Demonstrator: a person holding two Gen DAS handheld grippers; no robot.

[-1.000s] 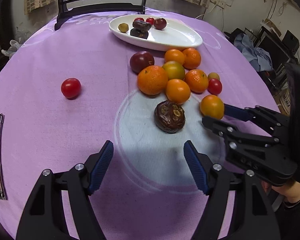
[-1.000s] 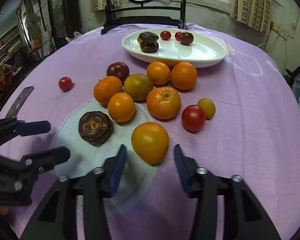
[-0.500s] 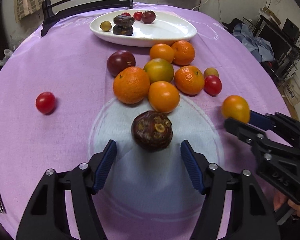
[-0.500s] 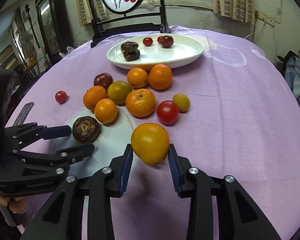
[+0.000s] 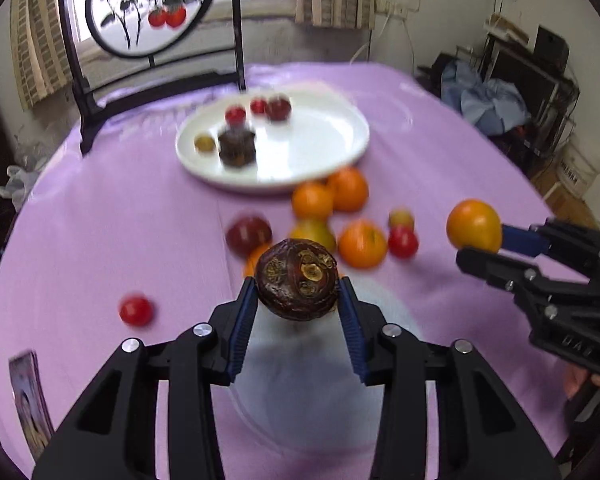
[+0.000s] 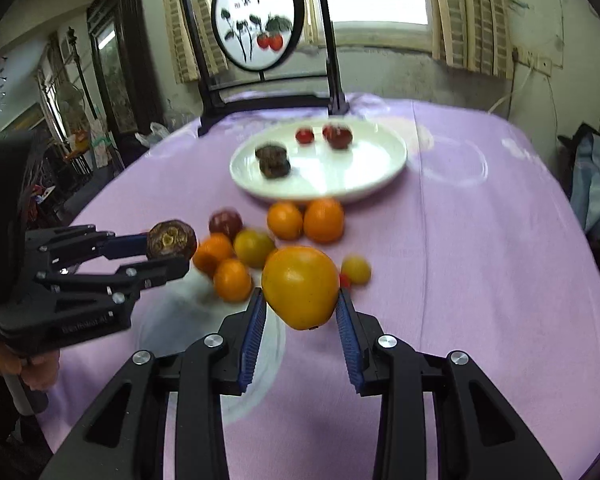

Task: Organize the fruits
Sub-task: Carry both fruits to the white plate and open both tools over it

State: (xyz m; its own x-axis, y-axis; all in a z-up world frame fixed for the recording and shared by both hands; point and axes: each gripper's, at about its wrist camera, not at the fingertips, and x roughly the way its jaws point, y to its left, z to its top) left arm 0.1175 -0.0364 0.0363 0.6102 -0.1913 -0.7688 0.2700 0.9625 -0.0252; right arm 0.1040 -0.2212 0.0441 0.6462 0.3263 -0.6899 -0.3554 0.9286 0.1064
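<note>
Lift done w/ both: left gripper (image 5: 298, 304) closing on dark wrinkled fruit (image 5: 297, 284), right gripper (image 6: 301, 310) clamped on orange fruit (image 6: 300, 286); off cloth vs. 1 s ago, plate (image 5: 340, 160) prob. next.

Left gripper (image 5: 298, 306) closing on dark fruit (image 5: 297, 285).

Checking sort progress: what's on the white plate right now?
On the white plate: two dark brown fruits stacked, small red fruits at the back, a darker red one, and a small yellow-green fruit that the stack hides in the right wrist view. Blur hides the exact red count.
</note>
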